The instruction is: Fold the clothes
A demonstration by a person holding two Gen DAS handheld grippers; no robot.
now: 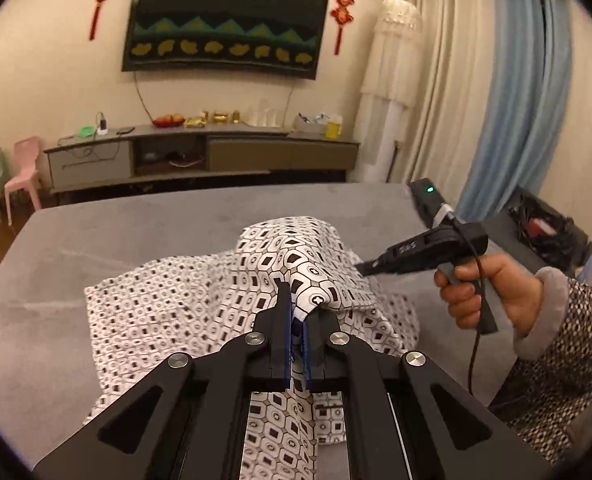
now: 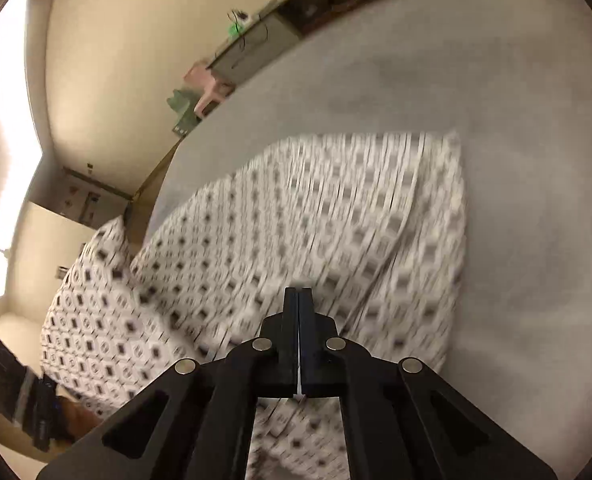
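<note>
Our left claw [image 1: 296,312] is pinched tight on a fold of the patterned cloth [image 1: 167,312], and we can see the fabric squeezed between its blue pads [image 1: 285,344]. Our right claw [image 2: 298,296] has its two black fingers pressed close together, with only a thin white sliver of something showing in the slit, so we think it nips the cloth too, though that picture is blurry. From the left camera we see the right claw's tip poking into the cloth on the right side, with a hand [image 1: 492,300] in a speckled sleeve [image 1: 568,344] wrapped around its handle. The cloth is white with lots of little black squares and round shapes all over it. It lies on a big grey bed [image 1: 135,224], partly flat and partly lifted into a bumpy hill where we hold it up. One flat part spreads out to the left and looks smooth. Far behind the bed stands a long low cabinet [image 1: 199,156] against the wall. On top of it sits a red bowl [image 1: 168,121] with some orange round things inside, maybe fruit, but they are too small for us to be sure.
</note>
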